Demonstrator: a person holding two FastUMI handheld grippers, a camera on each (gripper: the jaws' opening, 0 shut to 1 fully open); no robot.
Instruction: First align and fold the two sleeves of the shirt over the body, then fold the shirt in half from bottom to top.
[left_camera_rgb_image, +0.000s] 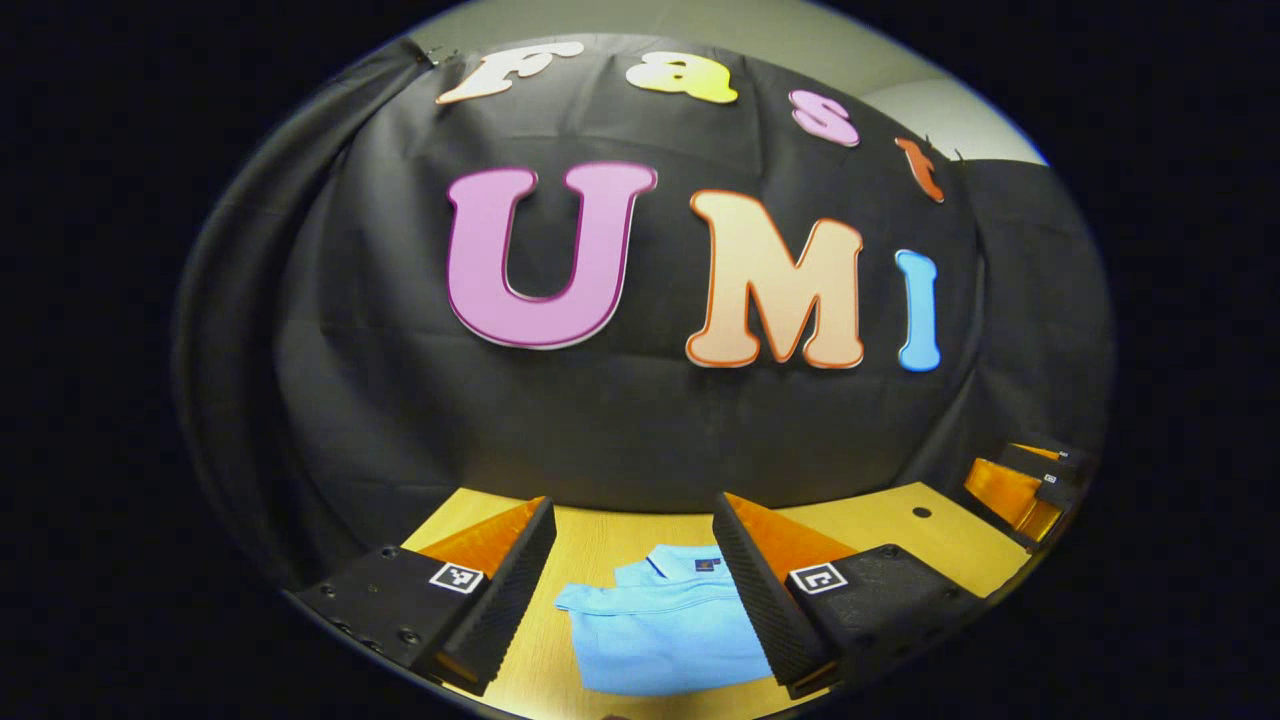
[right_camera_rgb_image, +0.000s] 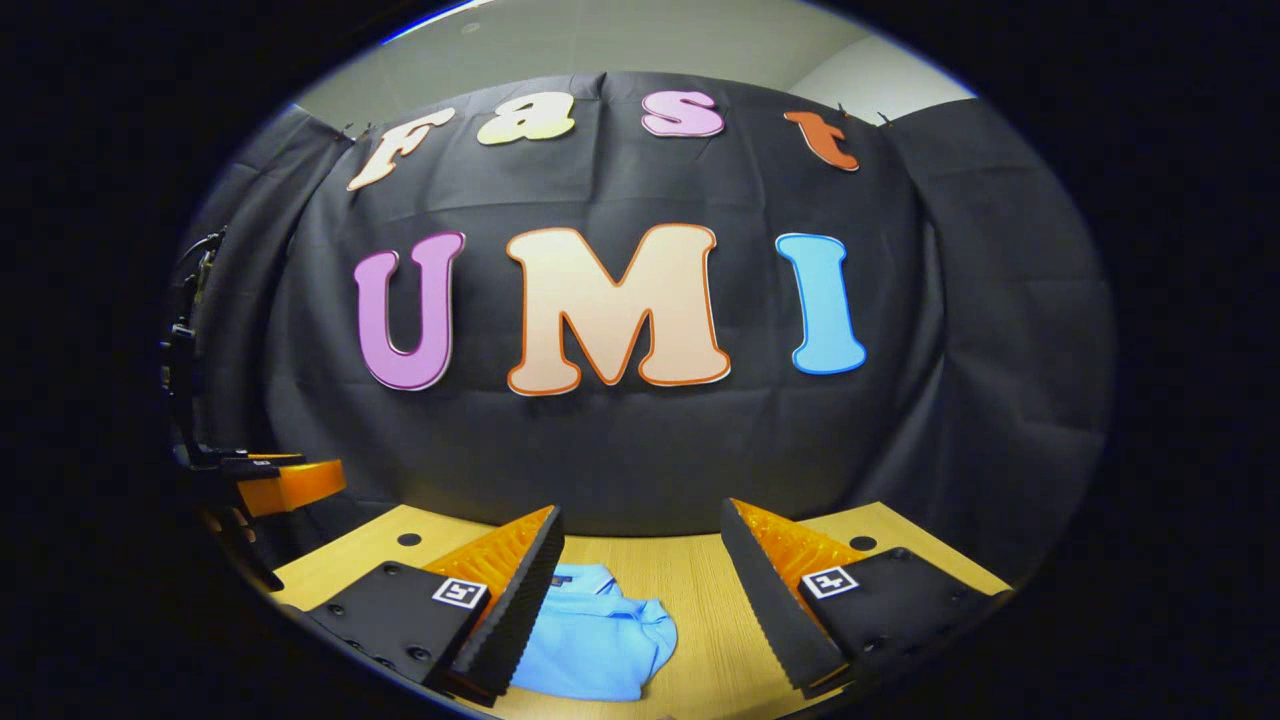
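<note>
A light blue shirt lies folded into a compact block on the wooden table, collar at the far side. My left gripper hovers above it, open, with nothing between its fingers. In the right gripper view the same shirt lies low and left, partly hidden behind the left finger. My right gripper is open above the table, holding nothing. The other gripper shows at the right edge of the left gripper view, and the left one shows at the left edge of the right gripper view.
The black cloth wall rises right behind the table's far edge. Small dark holes mark the tabletop near its corners. Bare wood lies to the right of the shirt.
</note>
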